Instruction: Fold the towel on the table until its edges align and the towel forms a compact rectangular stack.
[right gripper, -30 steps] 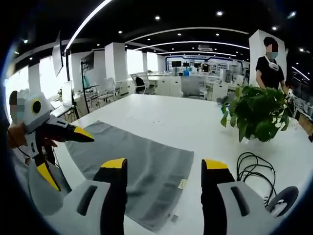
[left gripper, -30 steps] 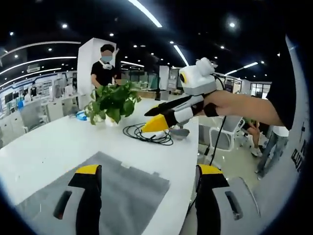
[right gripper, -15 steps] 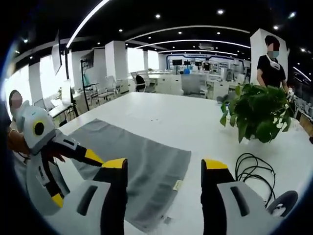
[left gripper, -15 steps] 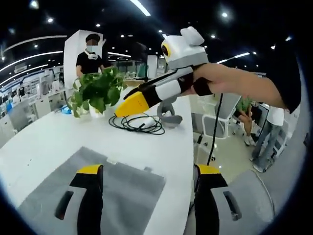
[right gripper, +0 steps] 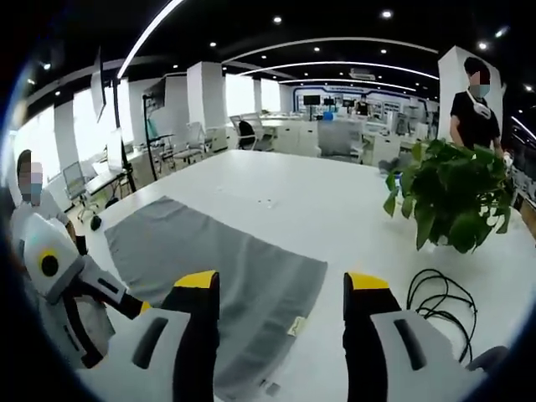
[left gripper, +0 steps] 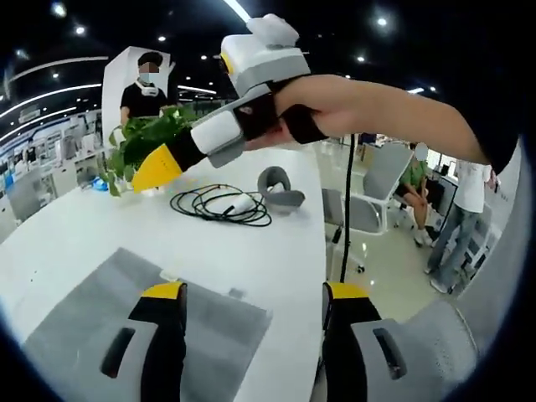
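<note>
Towel (right gripper: 219,270), flat grey rectangle, on glossy table (right gripper: 335,218).

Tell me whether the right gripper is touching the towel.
Apart. In the left gripper view the right gripper hangs in the air well above the white table, far from the grey towel lying flat below.

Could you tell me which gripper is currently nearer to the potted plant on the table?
The right gripper: in the left gripper view its yellow tip hangs just in front of the potted plant. The left gripper sits low at the gray towel's near edge, far from the plant.
</note>
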Demonstrator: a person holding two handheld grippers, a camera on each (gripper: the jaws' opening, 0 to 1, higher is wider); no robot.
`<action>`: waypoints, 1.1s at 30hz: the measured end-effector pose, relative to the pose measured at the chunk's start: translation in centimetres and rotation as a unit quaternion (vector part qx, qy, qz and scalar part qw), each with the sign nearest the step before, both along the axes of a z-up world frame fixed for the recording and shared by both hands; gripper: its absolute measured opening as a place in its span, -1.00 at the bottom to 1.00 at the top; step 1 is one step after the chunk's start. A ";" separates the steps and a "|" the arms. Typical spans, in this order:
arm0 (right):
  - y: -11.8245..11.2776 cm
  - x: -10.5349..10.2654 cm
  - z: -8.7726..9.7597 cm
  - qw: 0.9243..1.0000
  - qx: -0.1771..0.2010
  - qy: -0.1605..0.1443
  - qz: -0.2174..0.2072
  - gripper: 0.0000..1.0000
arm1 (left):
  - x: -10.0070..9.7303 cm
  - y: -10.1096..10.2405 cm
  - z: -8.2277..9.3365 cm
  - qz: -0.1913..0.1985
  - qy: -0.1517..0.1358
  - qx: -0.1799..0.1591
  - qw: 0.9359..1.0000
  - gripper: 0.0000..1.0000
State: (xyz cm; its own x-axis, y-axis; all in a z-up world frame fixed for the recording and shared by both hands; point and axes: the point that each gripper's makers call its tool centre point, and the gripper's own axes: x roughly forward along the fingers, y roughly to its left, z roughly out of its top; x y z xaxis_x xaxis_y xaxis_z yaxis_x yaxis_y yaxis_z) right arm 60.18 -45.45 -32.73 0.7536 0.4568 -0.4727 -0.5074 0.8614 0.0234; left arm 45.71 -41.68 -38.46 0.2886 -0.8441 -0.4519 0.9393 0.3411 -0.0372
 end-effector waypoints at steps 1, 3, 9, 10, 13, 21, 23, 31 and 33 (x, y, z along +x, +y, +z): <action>0.1 0.3 -0.3 1.000 0.001 0.003 0.001 0.17 | 0.2 0.0 -0.3 -0.001 -0.003 0.004 1.000 0.35; 0.4 1.2 -0.6 1.000 0.005 0.005 0.004 0.16 | 0.3 0.0 -0.6 -0.001 -0.004 0.008 1.000 0.33; 0.9 3.3 0.1 0.998 0.056 0.004 0.003 0.13 | 0.5 -0.6 -2.1 -0.004 0.002 0.022 1.000 0.25; 0.5 3.9 0.0 0.999 0.052 0.003 0.002 0.12 | 0.3 -0.8 -2.5 -0.007 0.006 0.024 1.000 0.24; 0.5 4.8 -0.1 0.998 0.057 0.004 -0.003 0.10 | 0.3 -0.9 -3.5 -0.010 0.015 0.032 0.999 0.22; 0.7 6.4 -1.6 0.998 0.057 0.010 -0.005 0.06 | 0.7 -0.3 -5.4 -0.013 0.021 0.060 0.998 0.09; 0.8 6.7 -2.0 0.998 0.056 0.011 -0.005 0.06 | 0.7 -0.5 -5.7 -0.015 0.023 0.062 0.998 0.06; 0.5 7.4 -3.4 0.998 0.049 0.027 -0.008 0.02 | -0.3 -2.5 -6.9 -0.036 0.062 0.038 0.997 -0.14; 0.3 8.1 -4.0 0.998 0.050 0.029 -0.012 0.01 | -0.4 -2.7 -7.0 -0.036 0.062 0.038 0.997 -0.16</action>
State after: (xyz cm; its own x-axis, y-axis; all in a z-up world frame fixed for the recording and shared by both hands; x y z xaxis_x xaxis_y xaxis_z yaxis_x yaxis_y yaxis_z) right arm 68.25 -45.15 -36.76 0.7378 0.4861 -0.4683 -0.4819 0.8652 0.1389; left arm 45.35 -44.37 -45.42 0.1653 -0.8230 -0.5434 0.9514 0.2783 -0.1320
